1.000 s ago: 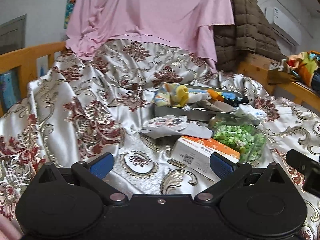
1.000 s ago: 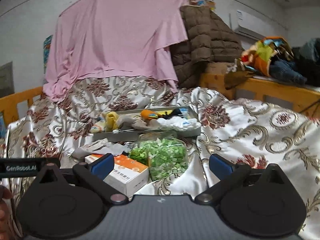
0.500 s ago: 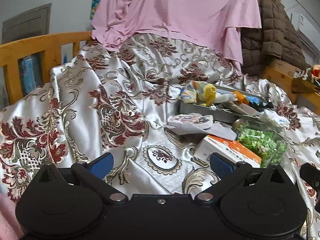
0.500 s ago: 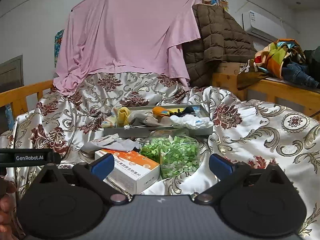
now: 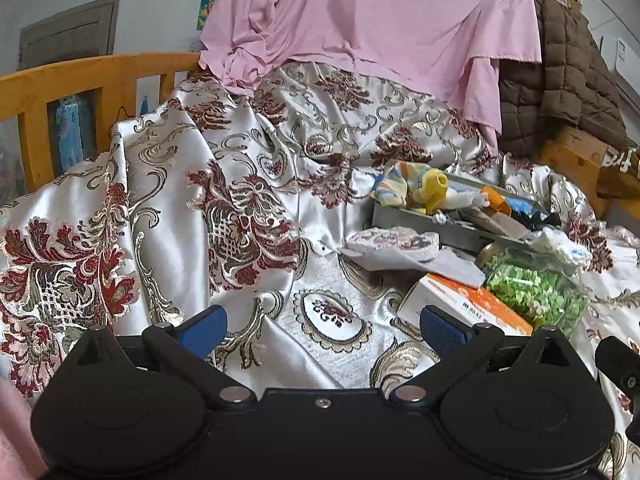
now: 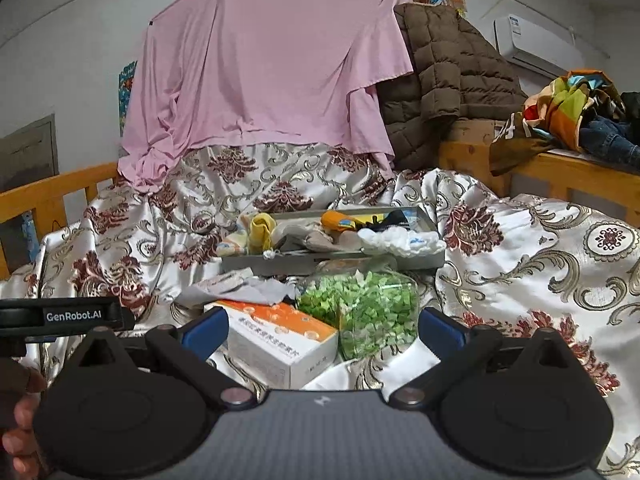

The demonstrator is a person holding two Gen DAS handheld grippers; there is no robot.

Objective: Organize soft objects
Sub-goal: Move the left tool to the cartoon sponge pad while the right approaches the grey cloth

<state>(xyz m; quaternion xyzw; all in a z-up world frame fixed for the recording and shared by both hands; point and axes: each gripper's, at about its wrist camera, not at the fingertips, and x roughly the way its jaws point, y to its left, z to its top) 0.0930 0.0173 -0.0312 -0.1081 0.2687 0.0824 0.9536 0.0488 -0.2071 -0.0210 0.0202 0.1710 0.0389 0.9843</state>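
A grey metal tray [image 6: 424, 262] [image 5: 404, 220] sits on the brocade bedspread, filled with small soft items: a yellow and striped sock bundle [image 6: 256, 232] [image 5: 420, 190], an orange one [image 6: 340, 220], a white one [image 6: 400, 240]. A grey and patterned cloth [image 5: 396, 246] [image 6: 244, 290] lies loose in front of the tray. My left gripper [image 5: 320, 326] is open and empty above the bedspread, left of the pile. My right gripper [image 6: 322, 328] is open and empty, just short of the box and jar.
An orange-and-white carton [image 6: 280, 336] [image 5: 460, 308] and a clear jar of green pieces [image 6: 360, 304] [image 5: 532, 292] lie before the tray. A pink sheet [image 6: 260, 80] and brown quilted coat [image 6: 448, 80] hang behind. Wooden rails [image 5: 80, 80] stand left, a cluttered wooden ledge [image 6: 568, 168] right.
The left gripper has swung leftward, so the tray and pile shifted to the right of its view. The right gripper has edged closer to the box and jar. Both stay open.
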